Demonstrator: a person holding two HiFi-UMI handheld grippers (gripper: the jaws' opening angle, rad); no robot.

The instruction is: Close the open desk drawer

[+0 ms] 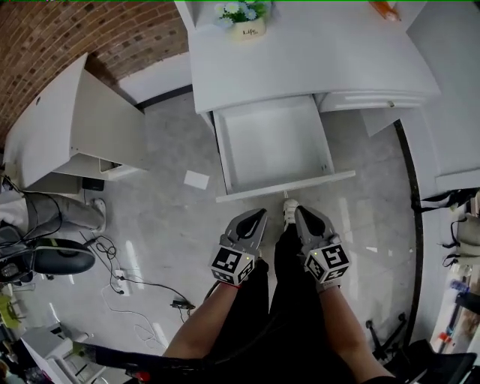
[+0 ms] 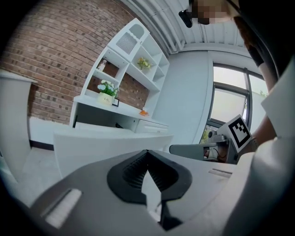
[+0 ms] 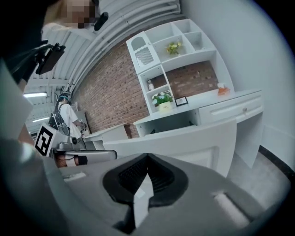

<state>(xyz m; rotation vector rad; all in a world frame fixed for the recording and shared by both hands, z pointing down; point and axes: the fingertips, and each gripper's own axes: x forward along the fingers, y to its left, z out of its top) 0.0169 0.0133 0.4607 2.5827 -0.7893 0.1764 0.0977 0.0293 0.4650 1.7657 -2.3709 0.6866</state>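
Observation:
The white desk (image 1: 300, 60) has its drawer (image 1: 285, 186) pulled far out over the floor, and the drawer is empty inside. Both grippers hang side by side just in front of the drawer's front panel, apart from it. My left gripper (image 1: 261, 214) and my right gripper (image 1: 298, 211) are shut with nothing in them. In the left gripper view the jaws (image 2: 147, 151) meet at the tip, with the drawer front (image 2: 106, 145) beyond them. The right gripper view shows the same: closed jaws (image 3: 147, 156) and the drawer front (image 3: 184, 143) ahead.
A small flower pot (image 1: 244, 19) stands at the desk's back. A closed drawer (image 1: 375, 101) sits right of the open one. Another white desk (image 1: 52, 120) stands at the left. A paper sheet (image 1: 196, 179) and cables (image 1: 127, 281) lie on the floor.

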